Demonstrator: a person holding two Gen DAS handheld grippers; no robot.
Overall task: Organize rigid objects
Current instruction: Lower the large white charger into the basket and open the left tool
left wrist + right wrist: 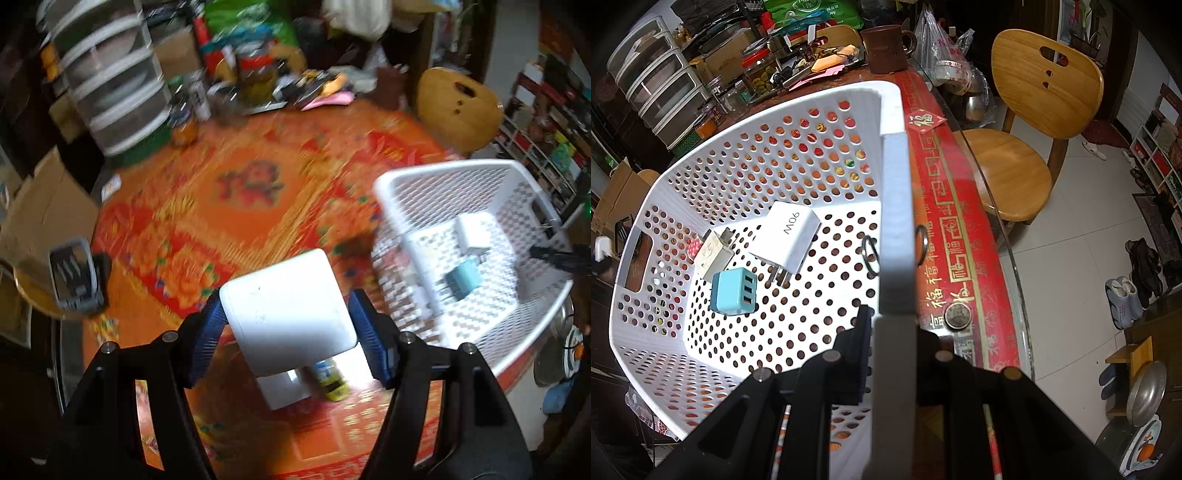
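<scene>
Two grips hold — my left hand-held gripper [291, 332] clamps the white block [290, 312] above the surface, basket [443, 177] just right of it, my right hand-held gripper [892, 354] pinching its rim.

White charger [790, 236] in the basket is showing "90W", read inverted. Red diamond sticker [926, 123] on the table is bearing the character 福; the red tablecloth border [951, 254] is repeating 福 in gold.

A cluttered home dining room.
A wooden chair [1047, 77] stood by the glass-topped table [960, 236]; slippers [1123, 302] lay on the tiled floor [1071, 236], beside stacked plastic drawers [653, 81].
</scene>
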